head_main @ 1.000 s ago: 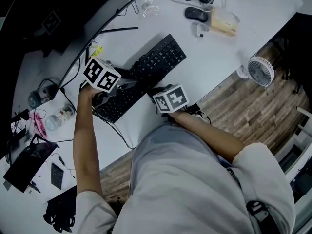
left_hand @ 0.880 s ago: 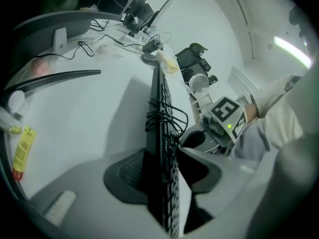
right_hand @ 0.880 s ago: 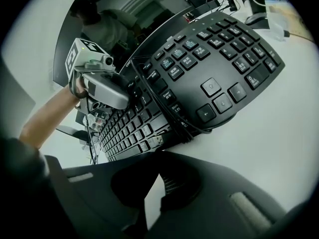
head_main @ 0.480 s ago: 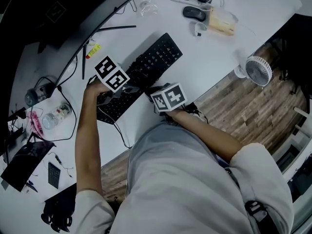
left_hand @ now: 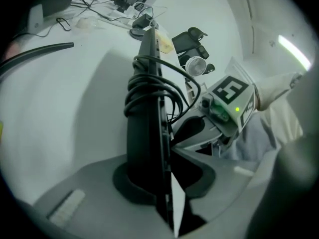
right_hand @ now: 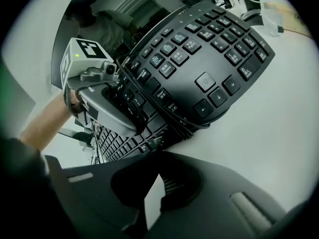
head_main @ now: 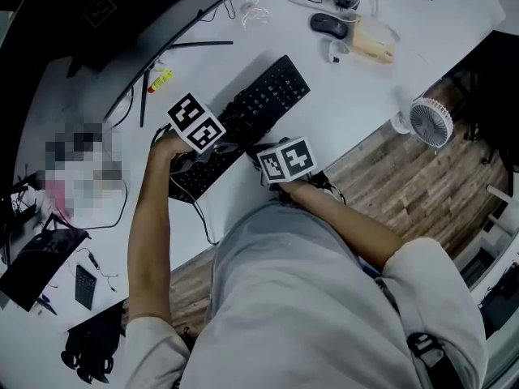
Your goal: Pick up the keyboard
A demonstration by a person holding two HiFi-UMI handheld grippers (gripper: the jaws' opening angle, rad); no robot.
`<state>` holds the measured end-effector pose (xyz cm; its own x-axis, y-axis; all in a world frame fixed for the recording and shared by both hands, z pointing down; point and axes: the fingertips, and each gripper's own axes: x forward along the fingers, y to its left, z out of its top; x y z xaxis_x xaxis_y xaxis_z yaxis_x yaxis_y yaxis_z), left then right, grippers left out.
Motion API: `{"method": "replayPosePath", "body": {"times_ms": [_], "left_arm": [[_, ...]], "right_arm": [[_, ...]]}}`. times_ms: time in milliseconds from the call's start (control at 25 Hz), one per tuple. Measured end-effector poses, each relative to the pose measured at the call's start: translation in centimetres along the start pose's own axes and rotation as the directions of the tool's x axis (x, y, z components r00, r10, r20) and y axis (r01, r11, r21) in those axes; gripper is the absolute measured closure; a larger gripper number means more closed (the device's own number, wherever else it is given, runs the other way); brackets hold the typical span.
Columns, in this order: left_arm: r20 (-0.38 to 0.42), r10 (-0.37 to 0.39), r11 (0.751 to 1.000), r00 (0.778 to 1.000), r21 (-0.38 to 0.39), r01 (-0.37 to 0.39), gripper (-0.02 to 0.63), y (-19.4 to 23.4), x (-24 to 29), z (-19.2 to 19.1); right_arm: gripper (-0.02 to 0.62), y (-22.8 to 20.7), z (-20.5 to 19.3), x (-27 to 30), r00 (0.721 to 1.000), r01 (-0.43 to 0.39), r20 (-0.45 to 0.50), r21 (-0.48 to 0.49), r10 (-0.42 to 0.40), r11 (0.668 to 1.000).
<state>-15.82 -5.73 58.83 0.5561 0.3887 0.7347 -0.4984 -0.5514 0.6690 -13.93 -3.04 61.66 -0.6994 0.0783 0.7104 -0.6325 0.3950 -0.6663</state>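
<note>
Black plastic fills our left tongs (left_hand: 163, 176). The keyboard (left_hand: 145, 143), seen edge-on there, runs deep between the two jaws. They press on it from both faces, one lying on the keys and one beneath. We hold it near its 7 o'clock end. A dark cable (left_hand: 138, 91) is looped several times round the keyboard's body just beyond that grip.

Our right tongs (right_hand: 155, 156) are drawn nearly together, with only a thin sliver of light between them. Their tips pinch the keyboard's near long edge about halfway along, just beside the cable loops.

From the head view the keyboard lies slantwise on the white counter (head_main: 357, 96), running from 7 o'clock up to 1 o'clock, with both tongs over its lower half. We cannot tell whether it is clear of the surface.

At 1 o'clock past its far end sits a dark mouse (head_main: 328, 24). At 3 o'clock from our right tongs, by the counter's edge, stands a small white fan (head_main: 430, 121). At 11 o'clock from our left tongs lies a small yellow object (head_main: 160, 79).
</note>
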Motion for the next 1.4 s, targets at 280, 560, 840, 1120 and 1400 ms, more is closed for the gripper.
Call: {"method": "replayPosePath", "body": {"times_ms": [280, 560, 840, 1120, 1400], "left_arm": [[0.023, 0.1, 0.995, 0.995, -0.014, -0.1, 0.606, -0.6, -0.4, -0.3], [0.086, 0.125, 0.99, 0.988, -0.07, -0.119, 0.606, -1.1, -0.6, -0.9], [0.158, 0.196, 0.978, 0.968, -0.105, -0.181, 0.606, -2.3, -2.1, -0.8], [0.24, 0.21, 0.976, 0.948, -0.107, -0.189, 0.606, -3.2, -3.7, -1.4], [0.329, 0.286, 0.956, 0.9, -0.166, -0.243, 0.606, -3.6, -6.0, -2.1]], "right_arm": [[0.598, 0.3, -0.1, 0.0, 1.0, -0.023, -0.013, 0.0, 0.023, 1.0], [0.598, 0.6, -0.4, -0.2, 0.999, -0.004, -0.038, -0.074, 0.001, 0.997], [0.598, 1.5, 0.4, -1.2, 1.0, -0.013, -0.007, -0.111, 0.012, 0.994], [0.598, 3.3, 0.7, -2.4, 0.999, -0.031, 0.003, -0.177, 0.032, 0.984], [0.598, 4.3, 0.6, -3.8, 0.999, -0.037, 0.024, -0.197, 0.042, 0.98]]}}
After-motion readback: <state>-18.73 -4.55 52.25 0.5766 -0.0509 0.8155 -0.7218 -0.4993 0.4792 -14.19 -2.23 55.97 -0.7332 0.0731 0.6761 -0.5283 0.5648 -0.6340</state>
